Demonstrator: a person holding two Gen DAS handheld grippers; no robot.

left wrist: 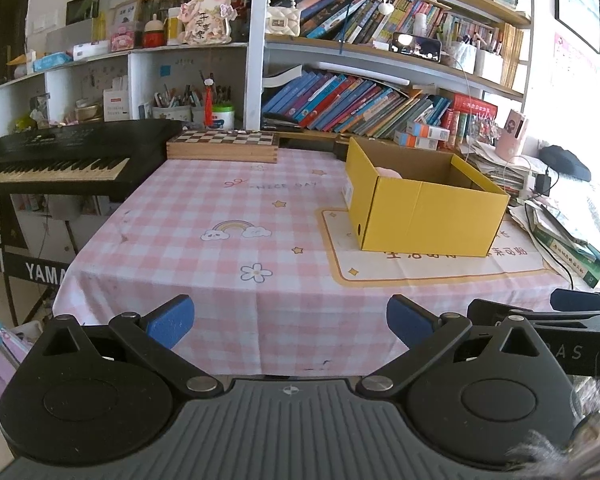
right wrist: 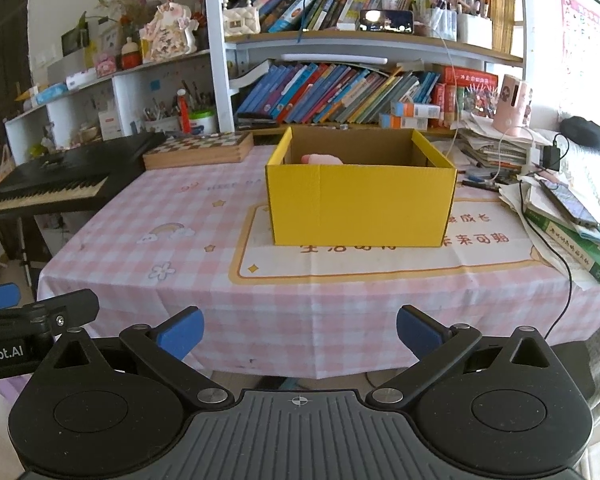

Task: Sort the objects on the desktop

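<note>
An open yellow cardboard box [left wrist: 428, 216] [right wrist: 360, 204] stands on the pink checked tablecloth [left wrist: 228, 216] [right wrist: 140, 220], on a cream mat. A pink object [right wrist: 322, 159] lies inside it at the back left; its top also shows in the left wrist view [left wrist: 388, 171]. My left gripper [left wrist: 290, 322] is open and empty, held at the table's near edge, left of the box. My right gripper [right wrist: 300, 330] is open and empty, at the near edge facing the box. Each gripper shows at the edge of the other's view.
A wooden chess box [left wrist: 224, 144] [right wrist: 198, 150] lies at the table's back left. A black keyboard [left wrist: 60, 160] [right wrist: 52, 184] stands to the left. Stacked books, papers, a phone and cables [left wrist: 556, 216] [right wrist: 564, 208] crowd the right side. Bookshelves [left wrist: 360, 96] stand behind.
</note>
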